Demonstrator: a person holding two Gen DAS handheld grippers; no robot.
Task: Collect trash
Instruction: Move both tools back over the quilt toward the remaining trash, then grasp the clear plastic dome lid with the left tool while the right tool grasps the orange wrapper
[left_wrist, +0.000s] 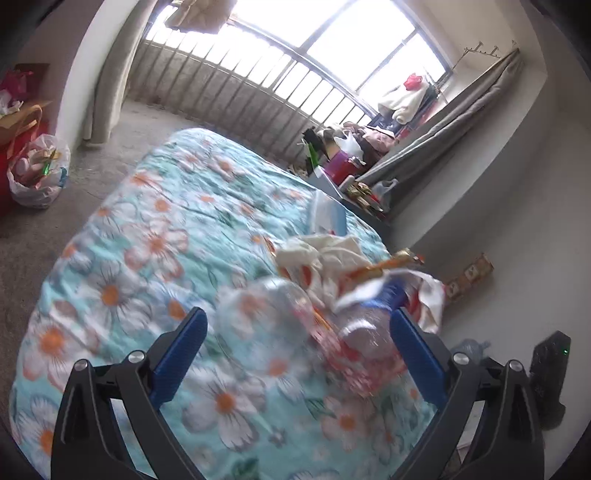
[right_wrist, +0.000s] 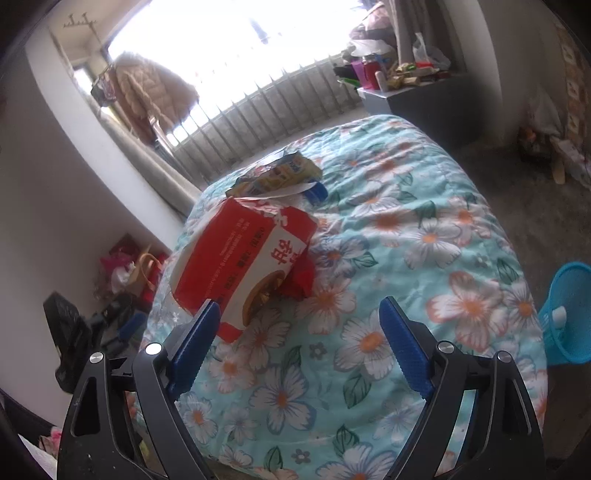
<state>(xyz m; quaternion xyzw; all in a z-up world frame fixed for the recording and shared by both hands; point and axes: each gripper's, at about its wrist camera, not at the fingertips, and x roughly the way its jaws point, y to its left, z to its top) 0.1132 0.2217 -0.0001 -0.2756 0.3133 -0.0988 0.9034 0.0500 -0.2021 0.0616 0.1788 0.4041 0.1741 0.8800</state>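
In the left wrist view my left gripper (left_wrist: 298, 318) hovers open over a floral quilt (left_wrist: 155, 236). A blurred clear plastic bottle (left_wrist: 365, 332) with a blue label lies between its fingers, close to the right-hand finger (left_wrist: 413, 350), which does not visibly press on it. Crumpled white and red wrappers (left_wrist: 325, 258) and an orange wrapper (left_wrist: 384, 267) lie just beyond. In the right wrist view my right gripper (right_wrist: 300, 306) is open with only quilt between its fingers. A red and white carton (right_wrist: 251, 254) lies by its left finger (right_wrist: 195, 343). A yellow and blue wrapper (right_wrist: 280, 177) and a blue cap (right_wrist: 318, 192) lie farther back.
A blue wastebasket (right_wrist: 569, 314) stands on the floor right of the bed. A white plastic bag of rubbish (left_wrist: 37, 173) sits on the carpet at the left. A cluttered bedside cabinet (right_wrist: 413, 96) is beyond the bed. A black bag (right_wrist: 66, 332) lies by the wall.
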